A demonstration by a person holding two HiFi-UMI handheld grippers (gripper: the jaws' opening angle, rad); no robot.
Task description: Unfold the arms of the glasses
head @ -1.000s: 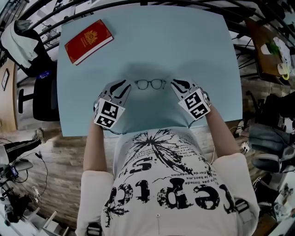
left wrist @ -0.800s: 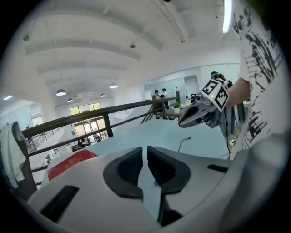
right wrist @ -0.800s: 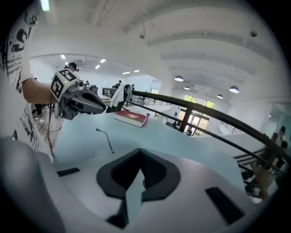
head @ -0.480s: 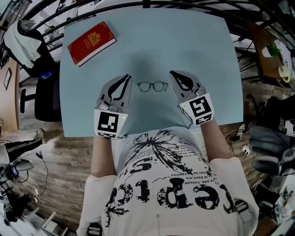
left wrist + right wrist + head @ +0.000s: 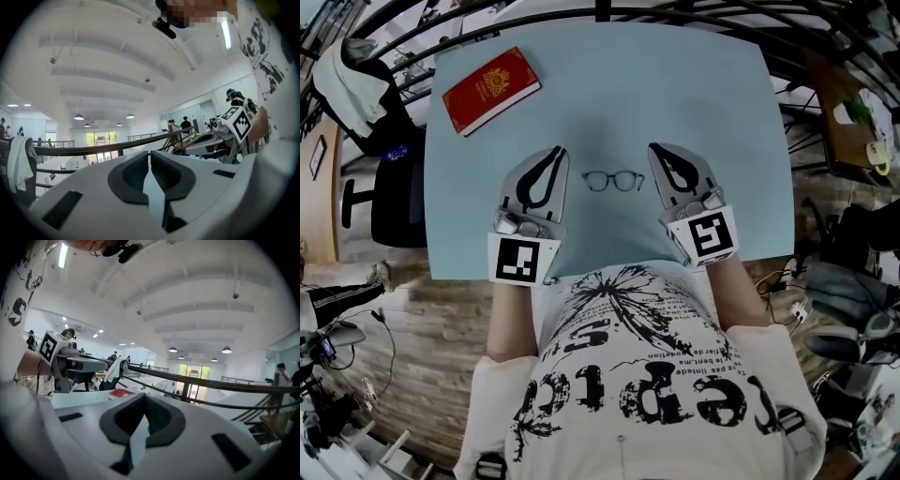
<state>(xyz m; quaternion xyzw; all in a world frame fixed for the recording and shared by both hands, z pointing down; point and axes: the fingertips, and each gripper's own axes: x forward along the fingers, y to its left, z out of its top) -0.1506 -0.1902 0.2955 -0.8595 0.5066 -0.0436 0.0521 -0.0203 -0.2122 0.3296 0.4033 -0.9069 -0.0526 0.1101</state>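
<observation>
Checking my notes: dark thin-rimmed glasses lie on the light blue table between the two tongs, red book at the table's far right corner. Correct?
No: the head view shows the red book at the light blue table's far left corner. The dark thin-rimmed glasses do lie between the left tongs and right tongs.

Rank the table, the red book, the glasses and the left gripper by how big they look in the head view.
1. table
2. left gripper, though it is held nearer the camera, which flatters it
3. red book
4. glasses, smallest by far
</observation>
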